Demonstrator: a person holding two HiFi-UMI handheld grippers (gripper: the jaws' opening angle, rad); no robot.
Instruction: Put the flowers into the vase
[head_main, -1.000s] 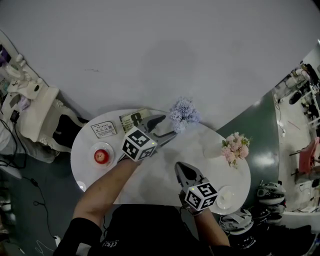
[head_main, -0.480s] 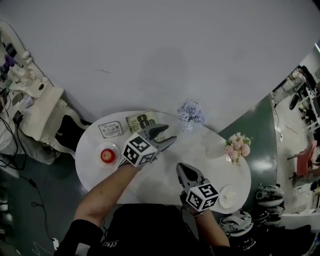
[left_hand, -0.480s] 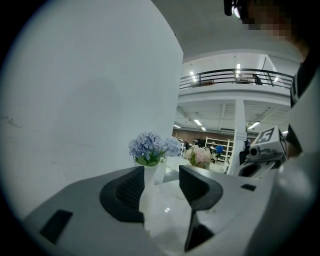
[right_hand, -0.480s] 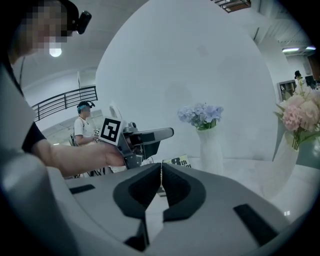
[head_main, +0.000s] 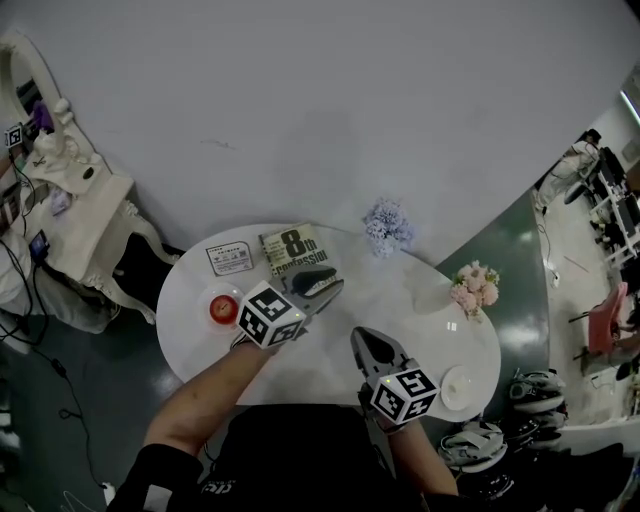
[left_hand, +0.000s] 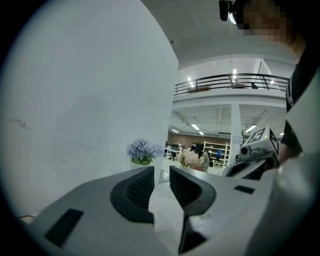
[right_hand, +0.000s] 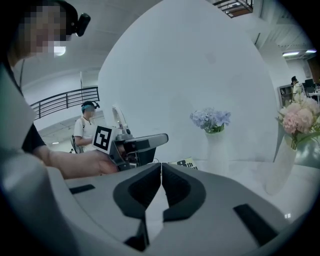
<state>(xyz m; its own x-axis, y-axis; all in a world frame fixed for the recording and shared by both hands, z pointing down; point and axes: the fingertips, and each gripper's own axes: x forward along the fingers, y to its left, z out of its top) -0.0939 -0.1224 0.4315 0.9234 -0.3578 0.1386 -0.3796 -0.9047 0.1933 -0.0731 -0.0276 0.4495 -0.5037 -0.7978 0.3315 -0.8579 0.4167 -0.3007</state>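
— Where are the flowers right now?

— The blue flowers (head_main: 387, 226) stand in a white vase (right_hand: 214, 146) at about 1 o'clock on the round desk (head_main: 400, 305), near its far rim. The pink flowers (head_main: 474, 287) sit in a pale vase (right_hand: 280, 172) at about 3 o'clock. Both bunches are well apart from my tools.

— And your left tool?

— My left hand-held gripper (head_main: 318, 283) hovers over the middle of the desk, pointing toward 1 o'clock. Its jaws have just been closing, and a narrow gap remains between the pads. Nothing is in that gap. In the left gripper view the blue flowers show beyond the jaw tips, far off.

— The right one?

— My right hand-held gripper (head_main: 362, 338) is nearer to me, at about 5 o'clock on the desk. Its jaws are pressed together with nothing between them.

— What else is on the desk?

— A book (head_main: 297, 252) lies at 11 o'clock, just beyond my left tool, with a card (head_main: 230, 260) at 10 o'clock beside it. A red object (head_main: 223, 307) rests on a saucer (head_main: 212, 318) at 9 o'clock.
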